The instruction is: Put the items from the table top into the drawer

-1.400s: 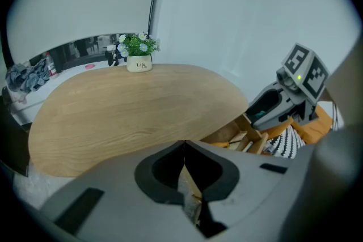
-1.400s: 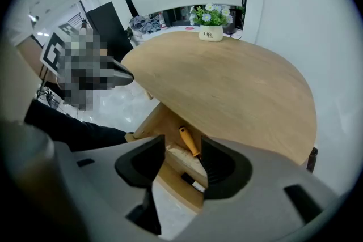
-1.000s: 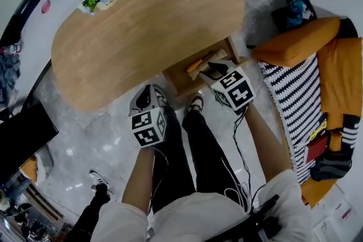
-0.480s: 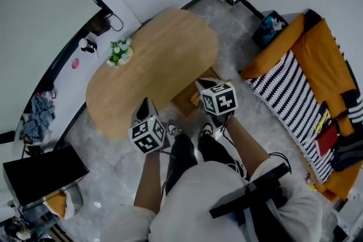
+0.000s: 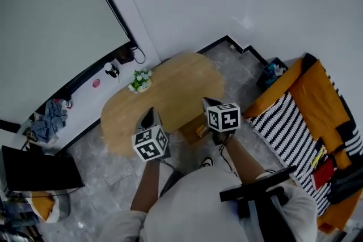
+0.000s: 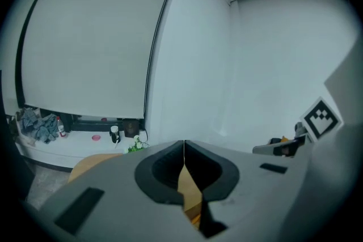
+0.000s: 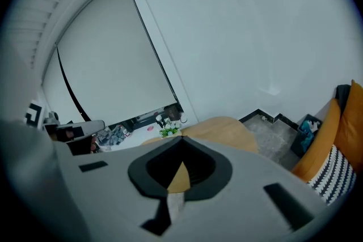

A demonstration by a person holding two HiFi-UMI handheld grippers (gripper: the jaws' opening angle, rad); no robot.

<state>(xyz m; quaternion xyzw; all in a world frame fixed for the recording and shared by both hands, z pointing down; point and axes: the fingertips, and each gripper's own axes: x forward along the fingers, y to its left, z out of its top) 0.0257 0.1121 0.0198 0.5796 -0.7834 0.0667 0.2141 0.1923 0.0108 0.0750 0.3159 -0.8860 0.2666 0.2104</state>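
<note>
1. A sofa [image 5: 317, 88] with orange cushions and a striped throw stands off to the right of the right tool.
2. The oval wooden worktop [image 5: 170, 88] lies ahead of both tools, lower than their tips.
3. The drawer [image 5: 194, 130] stands pulled out under the worktop's near edge, between the two tools and just beside the right one. Something yellowish seems to lie in it, too small to be sure of.
4. The left tool [image 5: 149, 115] hangs over the worktop's near edge, its jaws pressed together with nothing between them.
5. The right tool [image 5: 209, 102] is likewise closed and empty, level with the left one and apart from it.
6. A small pot of flowers [image 5: 139, 81] sits on the worktop's far edge, beyond the left tool.
</note>
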